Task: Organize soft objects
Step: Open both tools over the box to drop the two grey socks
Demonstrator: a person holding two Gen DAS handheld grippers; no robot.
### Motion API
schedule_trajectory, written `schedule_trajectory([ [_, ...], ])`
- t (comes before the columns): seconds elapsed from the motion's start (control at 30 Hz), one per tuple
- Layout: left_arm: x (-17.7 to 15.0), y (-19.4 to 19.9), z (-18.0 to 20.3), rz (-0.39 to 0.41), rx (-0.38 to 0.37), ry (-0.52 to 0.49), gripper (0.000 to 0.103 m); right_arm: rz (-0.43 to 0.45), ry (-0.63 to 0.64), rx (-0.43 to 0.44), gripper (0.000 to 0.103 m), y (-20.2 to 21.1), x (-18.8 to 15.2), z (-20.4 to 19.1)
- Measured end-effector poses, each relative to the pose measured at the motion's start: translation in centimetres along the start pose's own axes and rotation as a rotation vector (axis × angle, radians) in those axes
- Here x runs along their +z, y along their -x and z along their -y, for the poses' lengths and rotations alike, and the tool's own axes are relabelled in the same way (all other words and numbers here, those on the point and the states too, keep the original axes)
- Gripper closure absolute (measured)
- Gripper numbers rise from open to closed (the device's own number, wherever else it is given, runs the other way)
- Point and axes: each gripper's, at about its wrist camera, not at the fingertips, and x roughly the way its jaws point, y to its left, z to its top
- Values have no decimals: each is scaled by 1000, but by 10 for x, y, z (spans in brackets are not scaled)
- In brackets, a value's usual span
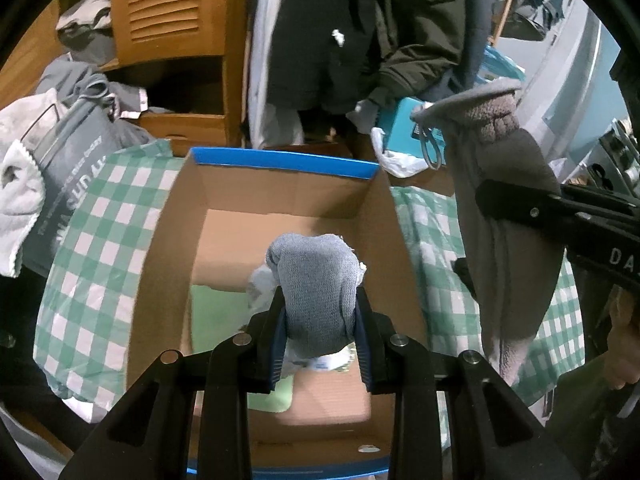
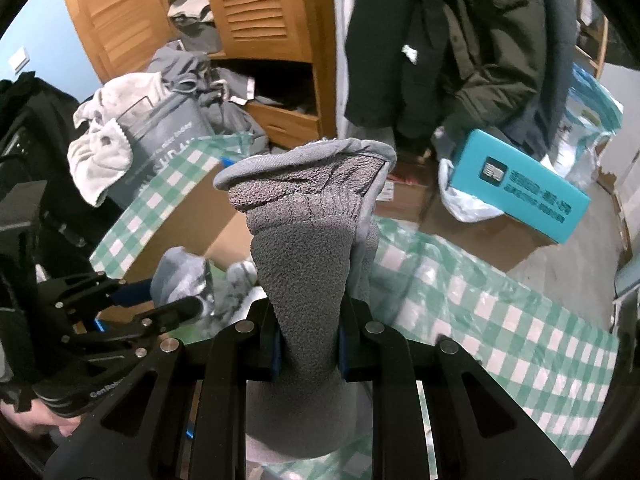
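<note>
- Reading the lettering first, "DA" is seen on the right gripper's black arm in the left wrist view, and "Gen" on the left gripper's body in the right wrist view; the large letters on a grey bag and the white print on a teal box are too blurred or too small to be made out.
- A blue-grey knitted sock, bunched and rounded, is clamped between the left gripper's blue pads above an open cardboard box with a blue rim.
- A dark grey glove, pebbled on the palm, ribbed at the cuff and fleece-lined, is pinched by the right gripper, just right of the box.
- A green-and-white checked cloth is spread under the box.
- A green pad and white cloth inside the box are shown only by the left wrist view; the teal box's label only by the right.
</note>
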Motion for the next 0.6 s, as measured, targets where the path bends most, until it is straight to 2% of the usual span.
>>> schedule_trajectory([
  [0.6,-2,0,-43,-5,36,73,72,-44,58,42,85,-36,28,-57],
])
